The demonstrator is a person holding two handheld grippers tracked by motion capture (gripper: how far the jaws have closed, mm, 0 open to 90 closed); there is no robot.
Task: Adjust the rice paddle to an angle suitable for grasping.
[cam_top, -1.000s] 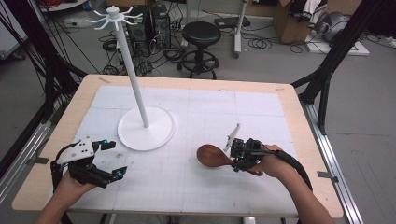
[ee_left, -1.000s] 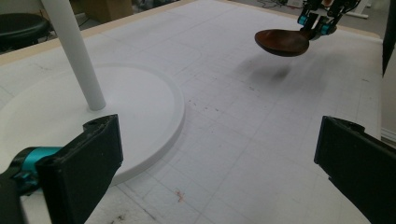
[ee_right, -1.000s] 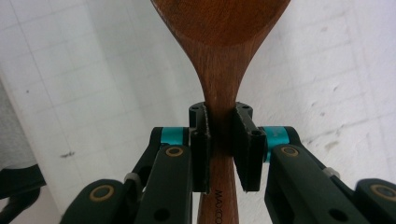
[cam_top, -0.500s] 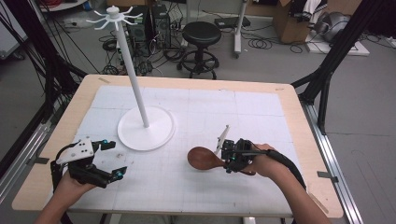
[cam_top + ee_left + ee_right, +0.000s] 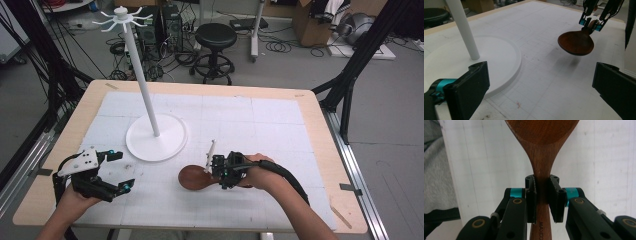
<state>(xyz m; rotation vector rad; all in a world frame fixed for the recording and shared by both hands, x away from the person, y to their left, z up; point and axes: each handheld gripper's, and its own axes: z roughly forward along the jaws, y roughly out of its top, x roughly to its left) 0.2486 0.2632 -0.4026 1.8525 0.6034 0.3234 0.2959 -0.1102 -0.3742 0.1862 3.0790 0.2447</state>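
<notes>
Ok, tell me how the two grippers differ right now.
The left gripper is open, its fingers spread wide on nothing; the right gripper is shut on the neck of a wooden spoon. The left one sits near the table's front left corner, the right one nearer the middle, holding the spoon clear of the mat. Both have black fingers with teal fittings.

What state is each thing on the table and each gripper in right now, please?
Wooden spoon: clamped by the neck, lifted clear of the mat, bowl casting a shadow below.
Right gripper: shut on the spoon's neck.
Left gripper: open, holding nothing, low over the mat.
White hanger stand: upright on its round base, hooks bare.
</notes>
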